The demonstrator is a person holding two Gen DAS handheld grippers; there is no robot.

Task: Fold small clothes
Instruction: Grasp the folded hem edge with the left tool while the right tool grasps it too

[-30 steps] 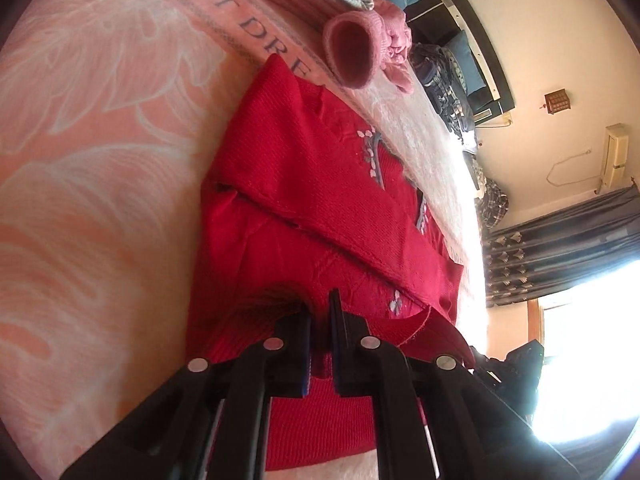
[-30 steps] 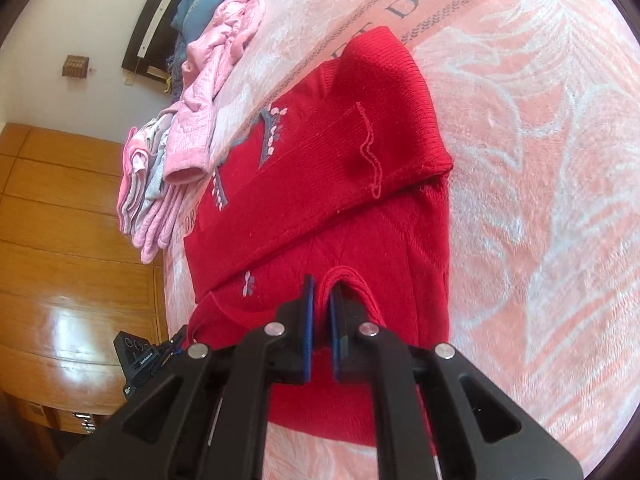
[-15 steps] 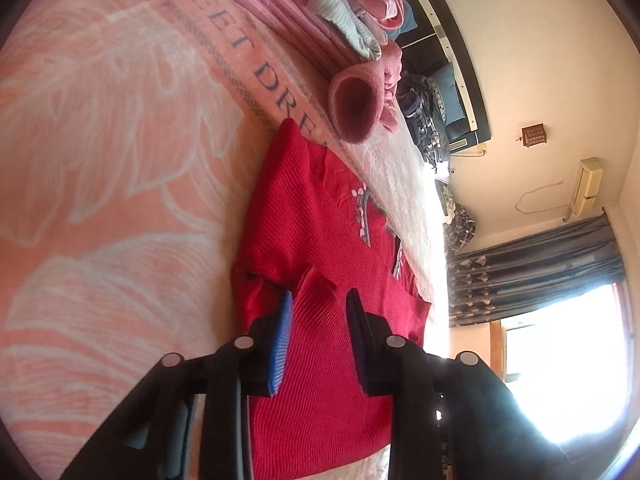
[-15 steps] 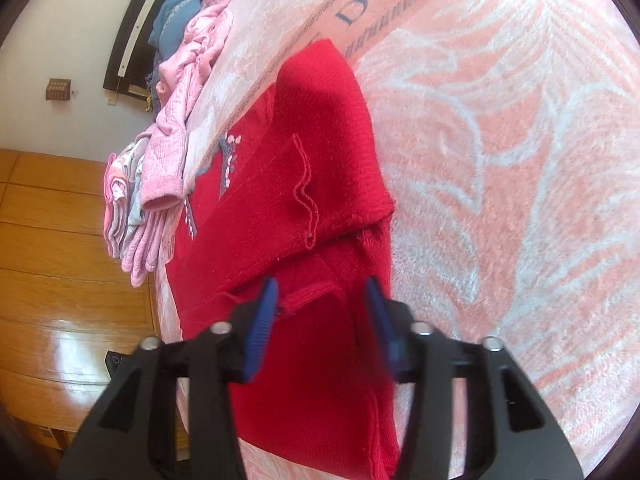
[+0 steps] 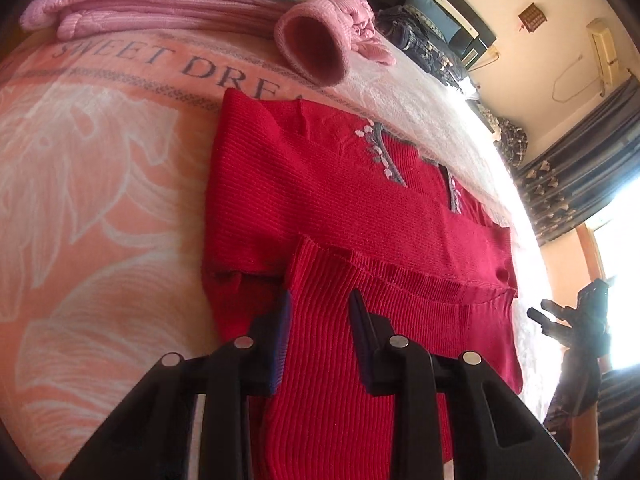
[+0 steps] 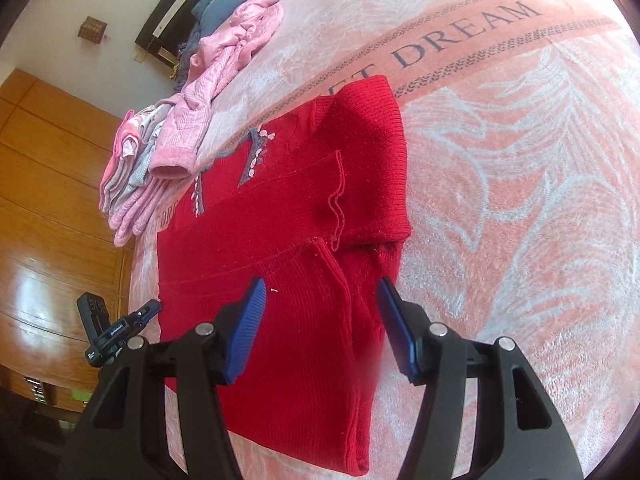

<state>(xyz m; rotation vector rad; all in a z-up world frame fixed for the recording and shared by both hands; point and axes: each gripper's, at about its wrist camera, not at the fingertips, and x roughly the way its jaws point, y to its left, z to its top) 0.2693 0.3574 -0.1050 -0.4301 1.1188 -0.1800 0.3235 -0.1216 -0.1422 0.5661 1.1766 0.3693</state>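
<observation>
Hiding sweater (image 5: 360, 208) hem: left gripper (image 5: 320, 312)

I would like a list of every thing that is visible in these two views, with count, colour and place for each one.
red sweater: one, red with small grey and pink embroidery, partly folded, lying flat on the blanket in front of both grippers.
blanket: one, peach-pink with white leaf pattern and dark lettering, covering the bed.
pink clothes pile: one pile, pink with some pale grey pieces, at the far edge of the blanket beyond the sweater.
curtain: one, dark blue-grey, beside the bright window.
wooden wall panels: brown, in the background of the right wrist view.
left gripper: one, black with blue pads, open over the sweater's near edge.
right gripper: one, black with blue pads, open over the sweater's near edge.
</observation>
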